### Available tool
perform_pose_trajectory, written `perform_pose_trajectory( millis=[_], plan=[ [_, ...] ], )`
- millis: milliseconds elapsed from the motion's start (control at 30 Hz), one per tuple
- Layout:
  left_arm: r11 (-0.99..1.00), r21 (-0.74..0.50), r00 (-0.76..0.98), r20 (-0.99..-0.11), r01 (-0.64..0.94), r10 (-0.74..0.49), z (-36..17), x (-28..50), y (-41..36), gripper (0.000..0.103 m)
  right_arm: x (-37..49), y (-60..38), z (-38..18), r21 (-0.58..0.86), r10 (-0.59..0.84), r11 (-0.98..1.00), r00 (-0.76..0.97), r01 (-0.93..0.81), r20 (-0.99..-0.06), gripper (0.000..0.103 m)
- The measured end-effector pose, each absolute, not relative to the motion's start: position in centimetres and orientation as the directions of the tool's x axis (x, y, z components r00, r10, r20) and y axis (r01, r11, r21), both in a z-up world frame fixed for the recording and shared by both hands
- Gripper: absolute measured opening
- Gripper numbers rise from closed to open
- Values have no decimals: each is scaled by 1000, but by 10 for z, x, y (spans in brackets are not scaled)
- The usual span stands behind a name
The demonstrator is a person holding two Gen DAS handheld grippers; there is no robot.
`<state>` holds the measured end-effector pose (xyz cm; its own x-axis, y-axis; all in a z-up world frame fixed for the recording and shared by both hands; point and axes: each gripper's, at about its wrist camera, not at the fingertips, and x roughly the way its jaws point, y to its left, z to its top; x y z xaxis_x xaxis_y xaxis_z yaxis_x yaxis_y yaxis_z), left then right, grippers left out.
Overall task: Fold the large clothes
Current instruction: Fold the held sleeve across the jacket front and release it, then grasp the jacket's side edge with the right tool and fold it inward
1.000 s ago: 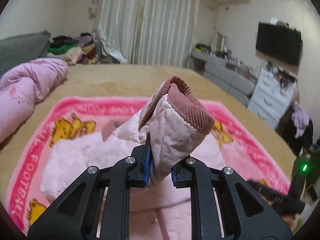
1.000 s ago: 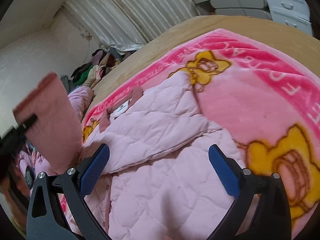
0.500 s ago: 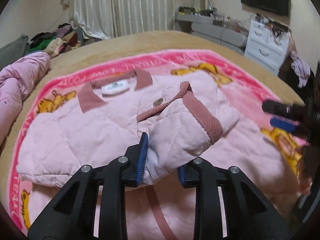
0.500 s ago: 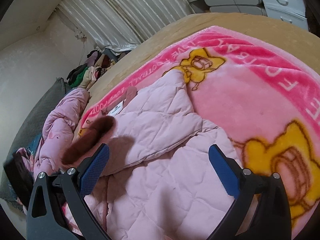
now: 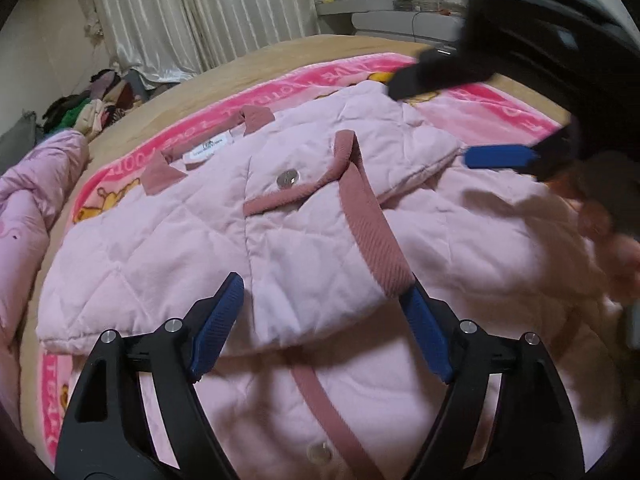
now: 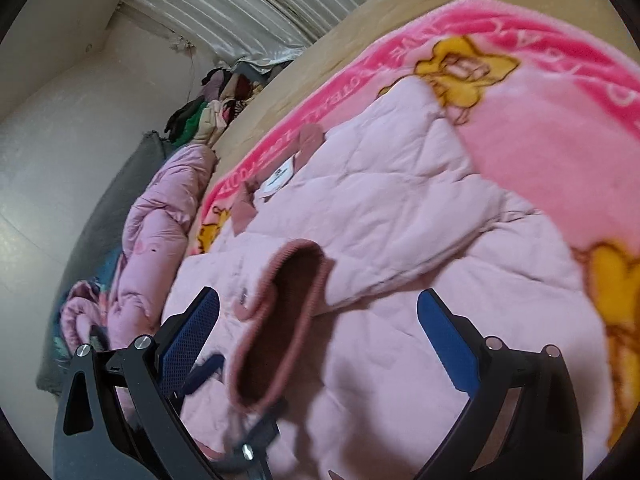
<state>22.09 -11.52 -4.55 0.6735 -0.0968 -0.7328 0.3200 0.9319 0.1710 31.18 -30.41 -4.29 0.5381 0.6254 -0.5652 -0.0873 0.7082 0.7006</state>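
A pale pink quilted jacket (image 5: 168, 236) with dusty-rose ribbed trim lies on a pink cartoon blanket (image 5: 320, 76) on the bed. Its left sleeve is folded across the chest, the ribbed cuff (image 5: 372, 232) lying flat. My left gripper (image 5: 320, 320) is open, its blue pads on either side of the sleeve end, holding nothing. My right gripper (image 6: 320, 332) is open above the jacket (image 6: 400, 208), just behind the cuff opening (image 6: 280, 320). In the left wrist view it (image 5: 440, 116) hovers over the jacket's far right shoulder.
A rolled pink duvet (image 5: 28, 184) and grey pillow (image 6: 116, 196) lie along the bed's left side. A pile of clothes (image 5: 92, 108) sits at the far corner by the curtains (image 5: 192, 12). A desk (image 5: 384, 12) stands behind the tan mattress (image 5: 280, 56).
My left gripper carried the sleeve down across the jacket's chest, then opened and let it go; the sleeve now lies flat. My right gripper stayed open and shifted closer over the jacket.
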Motion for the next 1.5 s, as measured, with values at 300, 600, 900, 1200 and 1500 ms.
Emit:
perform_pose_trajectory(
  millis=[300,600,900,1200,1500],
  plan=[
    [977,56,692,-714,204,-104,-14,211,-46,87,334,-276,-43,745,682,660,489,-92,-544,67],
    [994,-60,748,-663,-93,30,29,251,68,88,340,-250,-51,710,658,696,492,-108,-569,23],
    [950,-191,780,-620,-247,78,32,255,157,89,337,-234,8,477,544,827,642,-299,-541,6],
    [940,-226,780,-622,-256,62,23,266,180,89,381,-235,74,286,411,909,765,-304,-495,5],
    [968,-204,744,-668,-144,-30,-4,287,149,80,408,-241,42,231,295,953,785,-197,-546,5]
  ],
)
